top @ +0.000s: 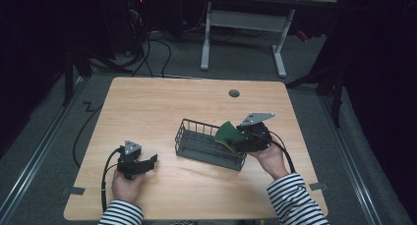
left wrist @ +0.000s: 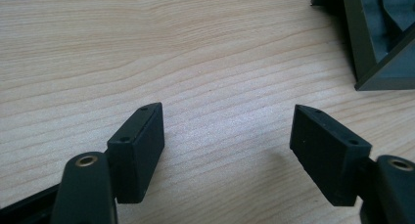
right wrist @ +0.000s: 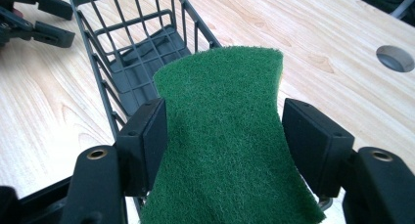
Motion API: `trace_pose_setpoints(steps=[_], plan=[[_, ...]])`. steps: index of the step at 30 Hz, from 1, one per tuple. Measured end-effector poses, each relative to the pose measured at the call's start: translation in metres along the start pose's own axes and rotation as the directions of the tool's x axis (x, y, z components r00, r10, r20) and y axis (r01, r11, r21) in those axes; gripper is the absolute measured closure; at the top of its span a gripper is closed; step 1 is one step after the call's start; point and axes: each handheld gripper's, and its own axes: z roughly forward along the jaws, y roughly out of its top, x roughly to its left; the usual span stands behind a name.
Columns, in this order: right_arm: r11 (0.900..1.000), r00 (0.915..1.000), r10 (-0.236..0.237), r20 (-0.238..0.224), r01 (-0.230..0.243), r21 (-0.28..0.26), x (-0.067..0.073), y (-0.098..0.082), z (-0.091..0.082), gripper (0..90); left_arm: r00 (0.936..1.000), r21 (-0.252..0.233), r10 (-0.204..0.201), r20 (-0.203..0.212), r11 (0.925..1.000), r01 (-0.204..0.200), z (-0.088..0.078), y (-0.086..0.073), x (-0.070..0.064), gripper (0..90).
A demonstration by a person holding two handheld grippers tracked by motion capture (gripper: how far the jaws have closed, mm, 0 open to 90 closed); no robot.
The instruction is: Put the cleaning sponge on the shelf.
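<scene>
Holding a green scrub pad (right wrist: 222, 136) over the wire basket's (top: 196, 136) end, the right gripper (right wrist: 225, 136) hides the pad's lower part. Left gripper (left wrist: 227, 136) rests wide open, holding nothing.

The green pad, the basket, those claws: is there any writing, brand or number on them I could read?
None can be read.
Green pad: plain fibre, no print.
Wire basket: no label.
Left claw and right claw: plain black, just screw holes.
Table: bare wood grain.

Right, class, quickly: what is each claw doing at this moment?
Left claw: open, holding nothing, over bare table.
Right claw: shut on the green scouring pad, at the wire basket.
</scene>
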Motion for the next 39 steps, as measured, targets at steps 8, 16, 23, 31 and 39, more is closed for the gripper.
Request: trace_pose_setpoints(steps=[8, 16, 23, 31, 39], plan=[[0.999, 0.9985, -0.034, 0.043, 0.035, -0.012, 0.002, 0.0, -0.002, 43.6, 1.0, -0.001, 0.0, -0.001, 1.0, 0.0, 0.0, 0.0, 0.0, 29.7], [0.999, 0.9985, -0.049, 0.027, 0.048, 0.022, 0.004, -0.004, 0.006, 44.2, 1.0, -0.001, 0.0, -0.001, 1.0, 0.0, 0.0, 0.0, 0.0, 29.7], [1.0, 0.9998, -0.013, 0.014, 0.013, -0.014, 0.002, -0.005, 0.001, 42.4, 1.0, -0.001, -0.001, -0.001, 1.0, 0.001, 0.0, 0.0, 0.0, 29.6], [0.995, 0.9977, 0.065, 0.02, -0.063, -0.078, -0.007, -0.011, -0.016, 41.2, 1.0, -0.001, -0.001, -0.001, 1.0, 0.001, 0.0, 0.0, 0.0, 29.7], [0.987, 0.9903, 0.129, 0.053, -0.123, -0.107, -0.018, -0.021, -0.035, 40.5, 1.0, 0.001, 0.001, -0.001, 1.0, -0.001, 0.0, 0.0, 0.0, 29.7]])
